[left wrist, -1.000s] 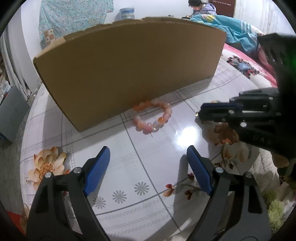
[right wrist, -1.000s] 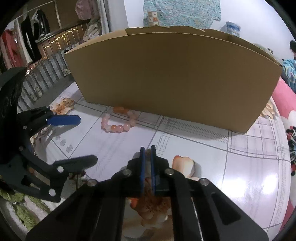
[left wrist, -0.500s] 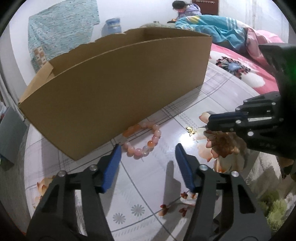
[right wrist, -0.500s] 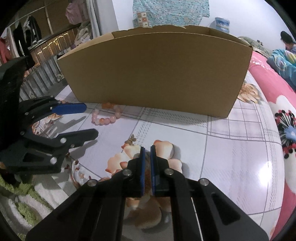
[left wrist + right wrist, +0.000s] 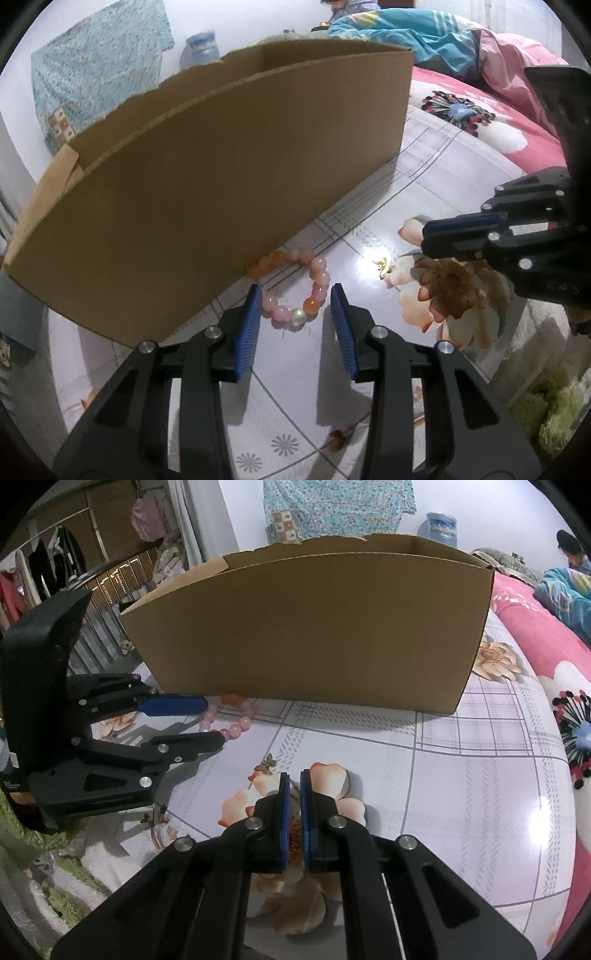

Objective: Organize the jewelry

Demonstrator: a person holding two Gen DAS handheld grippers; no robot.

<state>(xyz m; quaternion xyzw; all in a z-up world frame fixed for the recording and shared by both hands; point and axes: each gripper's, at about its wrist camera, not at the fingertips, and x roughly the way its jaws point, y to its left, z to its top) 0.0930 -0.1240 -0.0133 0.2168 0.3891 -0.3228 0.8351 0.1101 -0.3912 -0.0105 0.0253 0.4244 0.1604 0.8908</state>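
A pink and orange bead bracelet (image 5: 295,288) lies on the glossy floral table against the foot of a brown cardboard box (image 5: 221,177). My left gripper (image 5: 295,295) is open, its blue fingers straddling the near side of the bracelet without gripping it. The bracelet also shows in the right wrist view (image 5: 232,720), between the left gripper's fingers (image 5: 173,705). A small gold butterfly piece (image 5: 382,264) lies to the bracelet's right; it shows in the right wrist view (image 5: 267,764) too. My right gripper (image 5: 294,775) is shut and empty, just behind the butterfly piece; it also shows in the left wrist view (image 5: 424,240).
The cardboard box (image 5: 310,627) stands open-topped across the back of the table. A pink floral bed cover (image 5: 535,646) and a blue blanket (image 5: 399,33) lie to the right. A green shaggy mat (image 5: 546,410) lies by the table's near edge.
My left gripper has moved forward to the bracelet and narrowed its opening, its fingers now on either side of the beads. The right gripper stayed shut and drew slightly closer to the butterfly piece.
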